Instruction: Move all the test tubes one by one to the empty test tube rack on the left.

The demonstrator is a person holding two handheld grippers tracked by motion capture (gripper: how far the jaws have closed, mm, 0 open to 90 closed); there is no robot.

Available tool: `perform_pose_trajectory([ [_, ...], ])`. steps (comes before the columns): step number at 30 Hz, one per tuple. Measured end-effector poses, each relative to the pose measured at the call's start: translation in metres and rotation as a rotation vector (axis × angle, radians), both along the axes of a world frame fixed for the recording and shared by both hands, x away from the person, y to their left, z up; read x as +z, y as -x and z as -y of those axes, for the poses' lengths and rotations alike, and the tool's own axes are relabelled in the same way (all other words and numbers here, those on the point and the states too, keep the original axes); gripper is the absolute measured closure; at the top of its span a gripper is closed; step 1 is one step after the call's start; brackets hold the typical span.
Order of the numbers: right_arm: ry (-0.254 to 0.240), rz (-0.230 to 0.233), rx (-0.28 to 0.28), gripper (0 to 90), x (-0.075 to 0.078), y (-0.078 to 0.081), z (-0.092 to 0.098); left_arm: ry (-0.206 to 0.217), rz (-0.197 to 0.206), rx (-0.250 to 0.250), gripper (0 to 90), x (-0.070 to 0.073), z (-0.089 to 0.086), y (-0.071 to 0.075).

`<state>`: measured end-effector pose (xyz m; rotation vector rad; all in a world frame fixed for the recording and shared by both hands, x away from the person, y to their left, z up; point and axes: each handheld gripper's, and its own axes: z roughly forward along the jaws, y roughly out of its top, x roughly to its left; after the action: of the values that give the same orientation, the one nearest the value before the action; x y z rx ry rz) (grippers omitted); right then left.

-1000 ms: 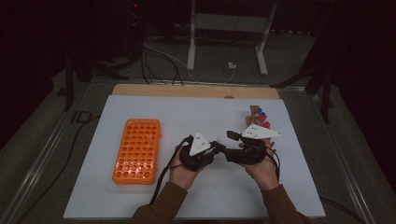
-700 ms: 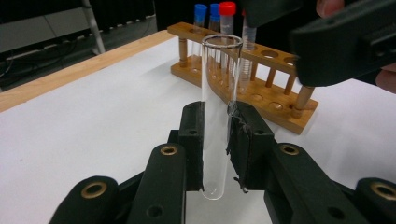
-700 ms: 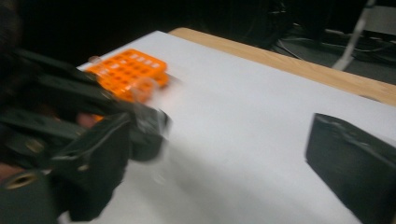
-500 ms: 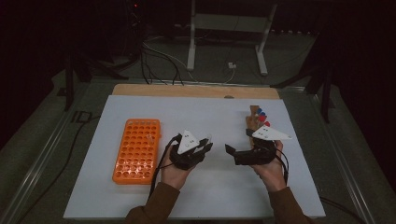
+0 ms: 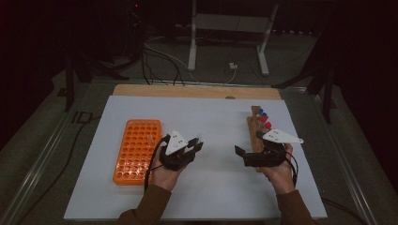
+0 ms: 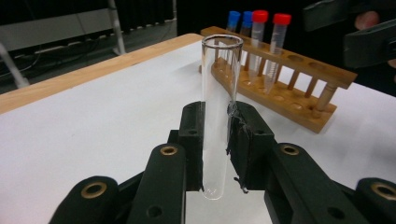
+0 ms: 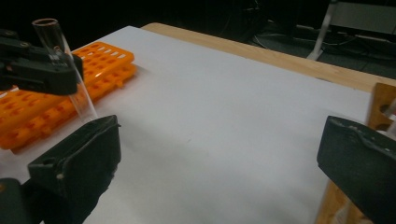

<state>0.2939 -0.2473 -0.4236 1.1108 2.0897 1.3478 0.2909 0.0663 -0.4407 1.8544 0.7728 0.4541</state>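
**Two racks, one glass tube in transit**

Two racks sit at opposite ends of the white bench (image 5: 211, 117), so anything moving between them has to cross open space. Biggest is the orange rack (image 5: 137, 150) on my left, lying flat with its grid of holes up, which I'd guess is where things get dropped in. Opposite is the wooden rack (image 6: 285, 79), with red- and blue-capped tubes (image 6: 266, 32) standing upright at its far end.

My left gripper (image 6: 215, 144) is clamped on a clear glass tube (image 6: 218, 107), mouth up and close to vertical, just beside the orange rack and clear of the bench, probably to keep it plumb for a hole. My right gripper (image 5: 246, 157) has just been opening, jaws wide apart, nothing between them, hanging by the wooden rack.
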Motion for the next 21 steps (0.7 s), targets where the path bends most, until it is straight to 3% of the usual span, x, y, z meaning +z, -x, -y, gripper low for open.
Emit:
perform_pose_trajectory([
  [21, -0.001, 0.015, -0.036, 0.1, 0.002, 0.008, 0.024, -0.001, -0.023, 0.112, 75.4, -0.007, -0.053, 0.007],
])
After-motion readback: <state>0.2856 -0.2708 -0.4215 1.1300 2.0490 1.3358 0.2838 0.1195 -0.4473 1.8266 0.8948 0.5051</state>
